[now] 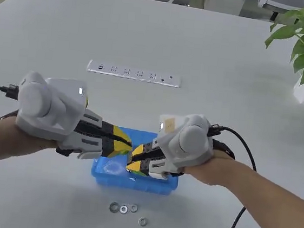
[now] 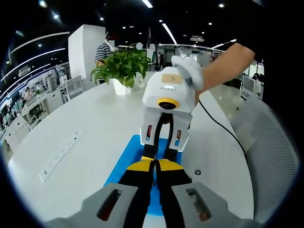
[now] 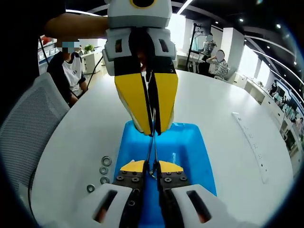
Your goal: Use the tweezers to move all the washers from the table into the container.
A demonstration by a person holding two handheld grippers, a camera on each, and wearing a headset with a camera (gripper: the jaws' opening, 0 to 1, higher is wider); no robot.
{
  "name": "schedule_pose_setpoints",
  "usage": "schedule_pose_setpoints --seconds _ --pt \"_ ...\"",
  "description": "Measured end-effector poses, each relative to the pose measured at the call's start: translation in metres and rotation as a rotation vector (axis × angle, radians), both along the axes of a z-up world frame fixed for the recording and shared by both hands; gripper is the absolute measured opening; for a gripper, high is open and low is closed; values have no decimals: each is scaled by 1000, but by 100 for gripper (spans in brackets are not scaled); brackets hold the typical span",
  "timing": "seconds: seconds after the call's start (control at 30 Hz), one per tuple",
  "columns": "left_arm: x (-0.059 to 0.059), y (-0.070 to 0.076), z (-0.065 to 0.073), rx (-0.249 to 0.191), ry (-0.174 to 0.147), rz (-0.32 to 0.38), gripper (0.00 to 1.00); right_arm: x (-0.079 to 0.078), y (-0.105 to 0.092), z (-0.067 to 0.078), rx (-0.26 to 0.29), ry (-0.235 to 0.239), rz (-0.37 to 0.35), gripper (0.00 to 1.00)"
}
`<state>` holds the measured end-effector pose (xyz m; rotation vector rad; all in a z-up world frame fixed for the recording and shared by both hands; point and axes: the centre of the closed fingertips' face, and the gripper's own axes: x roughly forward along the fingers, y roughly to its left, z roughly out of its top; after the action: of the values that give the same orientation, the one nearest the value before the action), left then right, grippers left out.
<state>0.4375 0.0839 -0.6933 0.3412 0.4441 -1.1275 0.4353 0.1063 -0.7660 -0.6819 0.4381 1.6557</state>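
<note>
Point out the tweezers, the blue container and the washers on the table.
tweezers (image 3: 152, 149), right gripper view, middle of the thin metal arms.
container (image 1: 134, 182), head view, front wall.
washers (image 1: 123, 209), head view, middle washer of the row.

— What sort of place are you working in?
— An open-plan office. Your big white table (image 1: 213, 49) carries a power strip (image 1: 134, 73) and a potted plant (image 2: 121, 66), with a mesh office chair (image 3: 28, 123) beside it.
— What else?
— Rows of desks (image 2: 28, 114), seated people (image 3: 71, 71) and long ceiling light strips (image 2: 167, 32) around you.
</note>
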Motion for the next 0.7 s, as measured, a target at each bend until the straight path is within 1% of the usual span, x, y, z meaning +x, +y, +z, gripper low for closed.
schedule_pose_setpoints --seconds 0.07,0.13,0.33,0.47,0.7 --pt "0 0 0 4 -4 -2 6 0 0 0 -6 -17 7 10" --pt "0 0 0 5 -5 -5 6 0 0 0 -11 -22 12 10" --pt "-2 -3 2 15 -8 -23 6 -1 1 2 -14 -20 16 11" --pt "-1 -3 5 22 -17 -27 6 -1 2 4 -9 -26 17 11" --pt "0 -4 13 23 -28 -21 5 -1 0 13 1 -30 1 12"
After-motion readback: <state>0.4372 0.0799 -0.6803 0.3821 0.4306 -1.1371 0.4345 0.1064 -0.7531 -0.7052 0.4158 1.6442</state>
